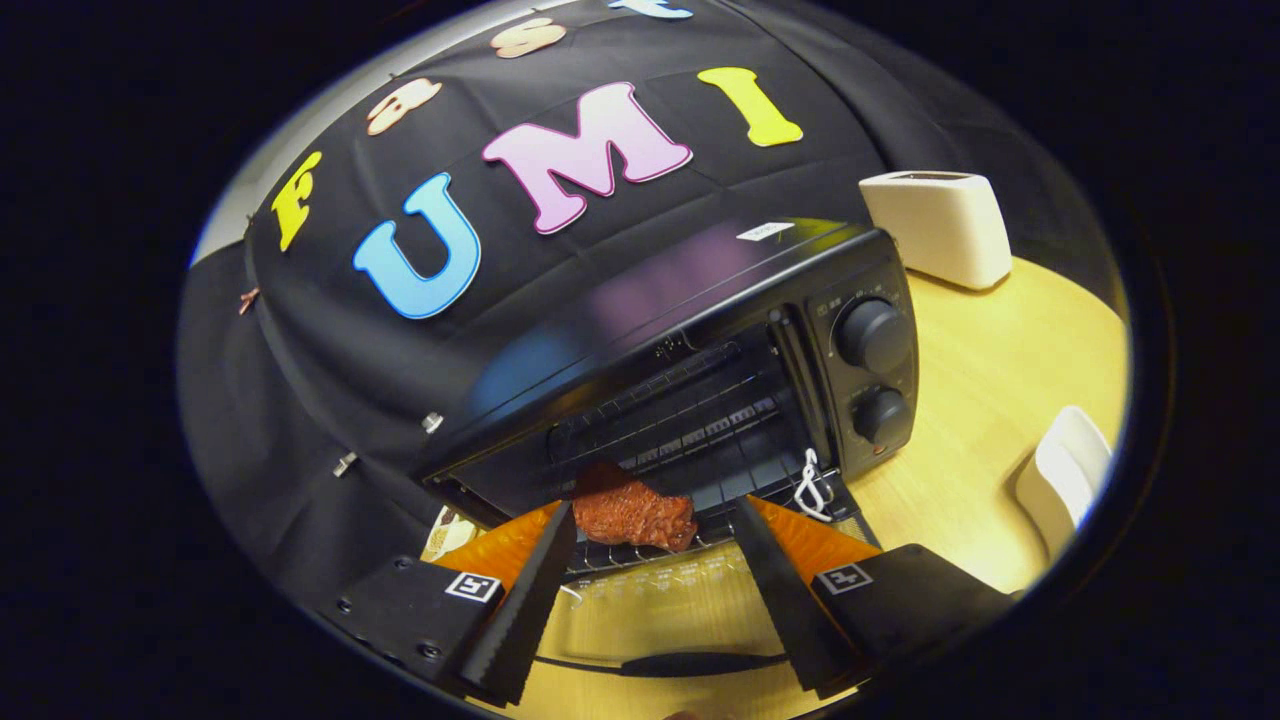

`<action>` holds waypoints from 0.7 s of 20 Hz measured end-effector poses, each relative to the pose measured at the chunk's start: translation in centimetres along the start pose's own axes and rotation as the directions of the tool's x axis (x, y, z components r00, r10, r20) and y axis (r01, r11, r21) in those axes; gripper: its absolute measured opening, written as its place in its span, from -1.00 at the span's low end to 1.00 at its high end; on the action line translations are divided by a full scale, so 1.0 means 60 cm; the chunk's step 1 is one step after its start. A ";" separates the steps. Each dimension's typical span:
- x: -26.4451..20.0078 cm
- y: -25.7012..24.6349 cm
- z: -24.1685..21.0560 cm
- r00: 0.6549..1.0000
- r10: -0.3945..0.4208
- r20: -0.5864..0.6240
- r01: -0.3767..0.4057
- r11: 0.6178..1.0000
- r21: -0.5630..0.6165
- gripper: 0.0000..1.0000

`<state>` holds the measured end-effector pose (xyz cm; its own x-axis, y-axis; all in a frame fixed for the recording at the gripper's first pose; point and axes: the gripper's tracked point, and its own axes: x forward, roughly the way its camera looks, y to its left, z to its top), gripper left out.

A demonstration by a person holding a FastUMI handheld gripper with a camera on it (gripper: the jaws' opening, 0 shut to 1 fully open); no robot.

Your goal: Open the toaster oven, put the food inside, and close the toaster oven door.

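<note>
The gripper (655,525) has its jaws apart, with a reddish-brown lumpy piece of food (634,513) between them on the black toaster oven's (700,330) wire rack.

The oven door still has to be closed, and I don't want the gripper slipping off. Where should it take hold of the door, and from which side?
Probably the handle bar along the free edge of the open door, which lies flat below the open gripper. Come from underneath and lift it toward the toaster oven. The meat sits on the rack, beyond the fingers.
</note>
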<state>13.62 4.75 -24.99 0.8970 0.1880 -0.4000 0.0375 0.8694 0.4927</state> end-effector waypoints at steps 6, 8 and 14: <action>-0.068 -0.022 0.037 1.000 -0.025 0.002 0.025 0.995 -0.099 0.96; -0.096 -0.028 0.056 0.999 -0.033 0.024 0.036 0.988 -0.149 0.97; -0.168 -0.029 0.068 0.998 -0.040 0.039 0.049 0.966 -0.254 0.96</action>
<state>6.30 -0.48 -18.67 0.9111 0.1350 -0.3895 -0.0320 0.9651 0.2599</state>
